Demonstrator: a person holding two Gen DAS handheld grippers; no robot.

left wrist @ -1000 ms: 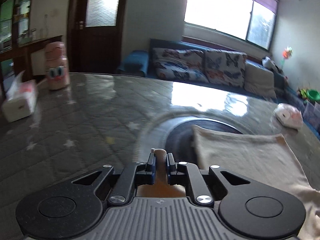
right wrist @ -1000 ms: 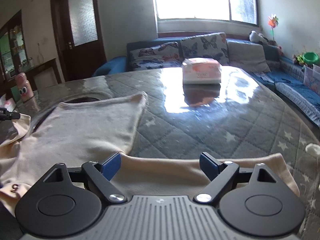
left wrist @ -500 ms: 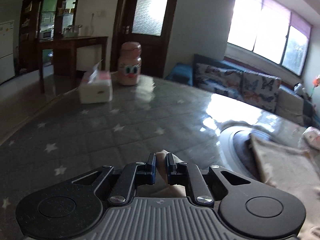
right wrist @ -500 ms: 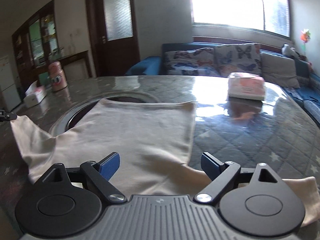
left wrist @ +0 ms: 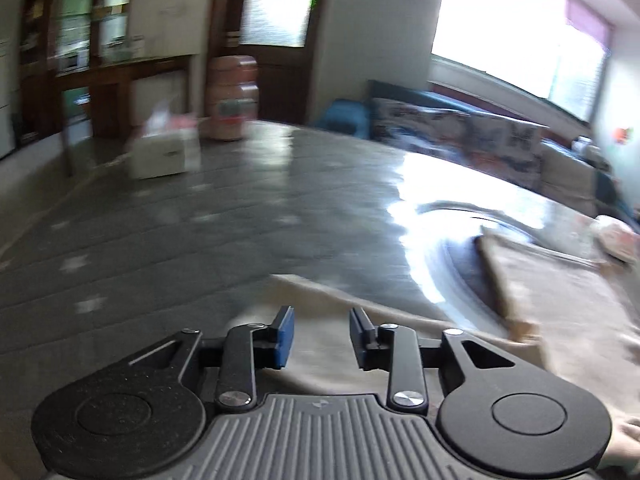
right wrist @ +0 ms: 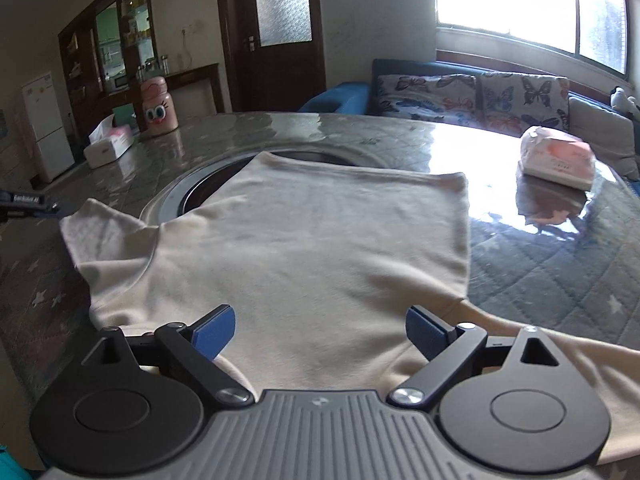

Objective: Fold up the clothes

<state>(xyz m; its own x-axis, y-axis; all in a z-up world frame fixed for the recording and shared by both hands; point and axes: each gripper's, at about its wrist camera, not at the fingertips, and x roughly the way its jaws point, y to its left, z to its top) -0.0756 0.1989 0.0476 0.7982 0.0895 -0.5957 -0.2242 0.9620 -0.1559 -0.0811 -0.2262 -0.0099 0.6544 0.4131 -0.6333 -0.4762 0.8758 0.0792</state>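
A cream T-shirt (right wrist: pixel 320 248) lies spread flat on the grey quilted table, its left sleeve (right wrist: pixel 104 232) stretched out to the left. My right gripper (right wrist: pixel 318 330) is open and empty, low over the shirt's near edge. My left gripper (left wrist: pixel 320 336) is open, its blue pads apart over the sleeve (left wrist: pixel 332 304), which lies on the table. The left wrist view is blurred by motion. The left gripper's tip also shows at the far left of the right wrist view (right wrist: pixel 28 204).
A round dark inset (right wrist: pixel 192 192) lies under the shirt's far part. A tissue box (right wrist: pixel 108 146) and a pink cartoon jar (right wrist: pixel 160 106) stand at the far left. A pink tissue pack (right wrist: pixel 556 158) lies at the far right. A sofa stands beyond the table.
My left gripper pulled the sleeve out to the left, then opened and let it go. The shirt now lies flatter. My right gripper stayed open and shifted its view leftward.
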